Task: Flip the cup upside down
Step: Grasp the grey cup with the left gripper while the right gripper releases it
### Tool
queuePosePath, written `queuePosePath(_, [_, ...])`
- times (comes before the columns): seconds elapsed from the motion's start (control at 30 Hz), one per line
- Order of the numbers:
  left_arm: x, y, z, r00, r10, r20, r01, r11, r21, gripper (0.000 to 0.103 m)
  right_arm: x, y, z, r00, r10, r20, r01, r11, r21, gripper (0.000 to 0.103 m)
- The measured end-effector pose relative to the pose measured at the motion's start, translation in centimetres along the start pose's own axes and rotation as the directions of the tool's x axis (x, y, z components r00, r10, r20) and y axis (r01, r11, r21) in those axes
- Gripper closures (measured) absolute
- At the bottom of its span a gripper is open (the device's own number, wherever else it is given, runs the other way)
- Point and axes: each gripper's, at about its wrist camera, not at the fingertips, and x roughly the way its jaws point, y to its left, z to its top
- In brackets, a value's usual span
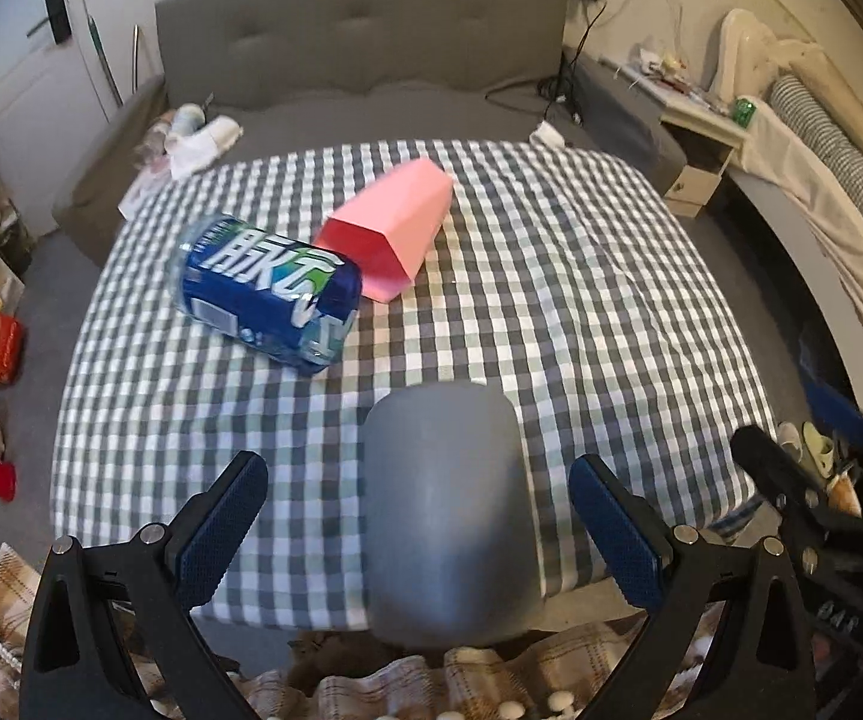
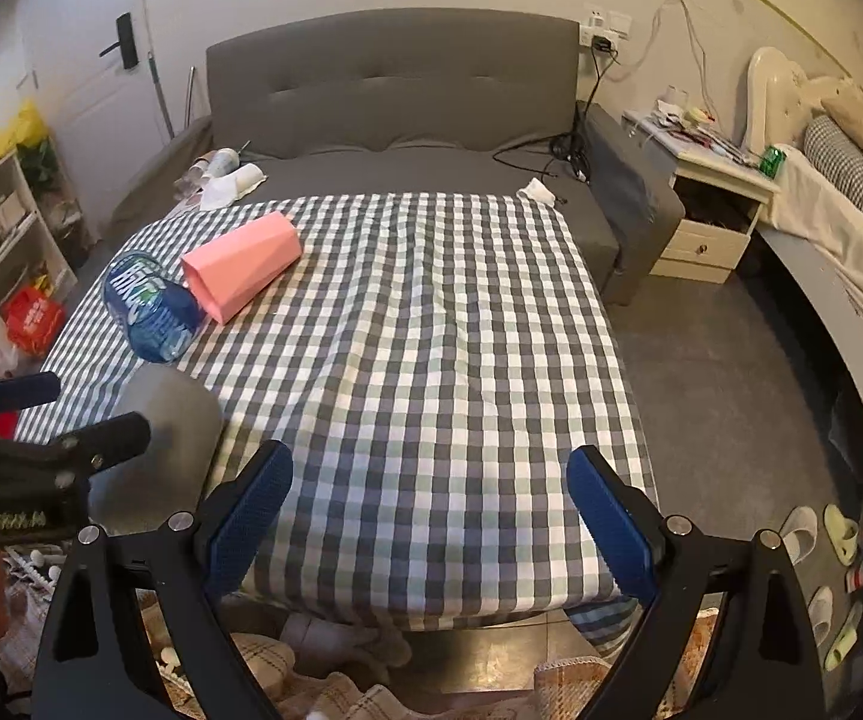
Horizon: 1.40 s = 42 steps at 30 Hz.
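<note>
We hold both the left gripper and right gripper spread open, empty. The grey cup stands near; its base is hidden below the checked cloth's edge, its mouth unseen.

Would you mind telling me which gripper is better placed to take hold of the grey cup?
Left. The grey cup stands directly between the open left gripper's fingers. The right gripper, also open, faces bare checked cloth, with the cup off to its left.

home bedroom, bed, nightstand, slippers
</note>
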Motion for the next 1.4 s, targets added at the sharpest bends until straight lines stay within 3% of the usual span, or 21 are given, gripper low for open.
queuePosePath(0.3, [3.8, 0.6, 2.3, 0.985, -0.04, -0.17, 0.034, 0.999, -0.039, 0.001, 2.5, 0.3, 1.1, 0.999, 0.027, -0.037, -0.027, 1.0, 0.005, 0.01])
queuePosePath(0.43, [5.4, 1.1, 2.7, 0.968, -0.056, -0.244, 0.047, 0.998, -0.042, 0.002, 3.4, 0.4, 1.4, 0.998, 0.039, -0.05, -0.038, 0.999, 0.008, 0.01])
queuePosePath(0.53, [6.6, 1.4, 2.4, 0.953, -0.051, -0.299, 0.039, 0.998, -0.046, 0.013, 4.0, 0.7, 1.6, 0.997, 0.046, -0.06, -0.045, 0.999, 0.011, 0.01])
queuePosePath(0.63, [7.8, 1.5, 1.9, 0.932, -0.072, -0.356, 0.058, 0.997, -0.049, 0.015, 4.4, 1.0, 1.8, 0.997, 0.05, -0.065, -0.05, 0.999, 0.008, 0.01])
queuePosePath(0.77, [8.6, 1.4, 1.4, 0.908, -0.144, -0.394, 0.123, 0.989, -0.077, 0.03, 4.7, 1.2, 1.8, 0.996, 0.053, -0.068, -0.053, 0.999, 0.008, 0.01])
queuePosePath(0.93, [8.3, 0.7, 1.9, 0.916, -0.119, -0.383, 0.11, 0.993, -0.046, 0.03, 4.8, 1.1, 1.9, 0.996, 0.053, -0.07, -0.052, 0.999, 0.014, 0.01])
queuePosePath(1.03, [7.5, 0.6, 3.1, 0.93, -0.112, -0.349, 0.102, 0.994, -0.048, 0.03, 4.7, 0.8, 1.8, 0.996, 0.052, -0.067, -0.051, 0.999, 0.021, 0.01])
queuePosePath(1.3, [4.7, 0.4, 7.1, 0.986, -0.061, -0.157, 0.061, 0.998, -0.006, 0.03, 4.4, 0.5, 1.6, 0.997, 0.053, -0.062, -0.052, 0.998, 0.029, 0.01])
queuePosePath(1.4, [4.2, 0.1, 8.5, 0.993, -0.073, -0.089, 0.074, 0.997, 0.011, 0.03, 4.4, 0.5, 1.6, 0.997, 0.053, -0.062, -0.051, 0.998, 0.03, 0.01])
